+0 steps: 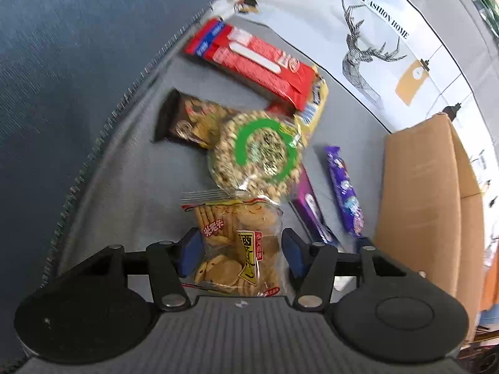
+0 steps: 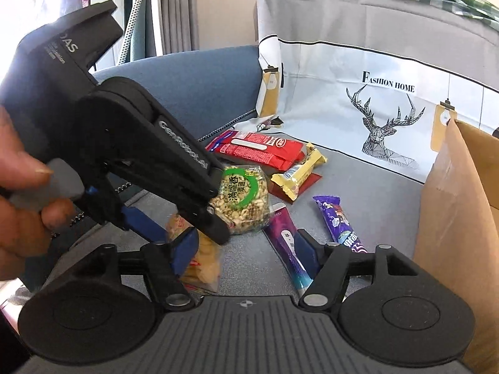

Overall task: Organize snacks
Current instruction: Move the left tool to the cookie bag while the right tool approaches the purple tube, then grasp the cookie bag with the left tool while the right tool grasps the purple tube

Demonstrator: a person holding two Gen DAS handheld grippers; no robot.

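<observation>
Left hand-held gripper (image 1: 240, 251) straddles cracker bag (image 1: 240, 246) — pads close, contact unclear. Squeeze gently (crackers brittle), lift straight, carry to box (image 1: 418, 193). Right hand-held gripper (image 2: 246, 251) open, empty.

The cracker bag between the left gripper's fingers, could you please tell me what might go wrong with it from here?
1. The cracker bag is thin clear plastic full of brittle rounds; a hard squeeze from the left gripper might crack them.
2. The round peanut pack seems to overlap the bag's top edge, so lifting could drag or tip it.
3. The right gripper hangs open close by, beside the purple box; the two tools could bump.
</observation>
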